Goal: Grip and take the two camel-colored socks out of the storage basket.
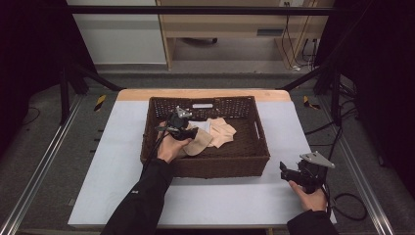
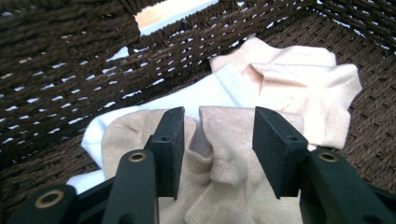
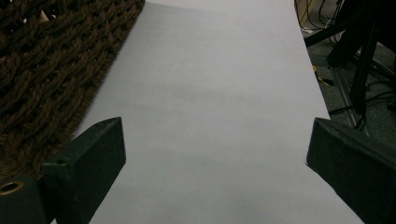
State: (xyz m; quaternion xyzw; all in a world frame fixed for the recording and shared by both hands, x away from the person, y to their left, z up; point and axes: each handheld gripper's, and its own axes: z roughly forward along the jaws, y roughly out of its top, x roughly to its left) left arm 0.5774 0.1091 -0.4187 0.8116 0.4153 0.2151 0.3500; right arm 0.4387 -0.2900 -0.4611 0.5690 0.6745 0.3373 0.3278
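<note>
- My left gripper (image 2: 216, 154) was down inside the woven basket (image 1: 161, 147), toward its 9 o'clock end, because that was where the socks lay heaped.
- Its jaws stood apart, one on each side of a raised fold of the tan sock (image 2: 224, 163); I judged this the straddle before a pinch, since nothing was clamped yet.
- The tan sock lay on top of a white sock (image 2: 205, 91), with a peach sock (image 2: 303, 88) beyond it toward 1 o'clock, so the top one was the natural first pick.
- My right gripper (image 1: 293, 172) rested outside the basket at its 4 o'clock corner, over the pale table cover (image 3: 210, 93), out of the left hand's way.
- Its jaws were spread wide with nothing between them; the basket wall sat at 10 o'clock in its own view.
- A snag on the weave seemed the likeliest risk.
</note>
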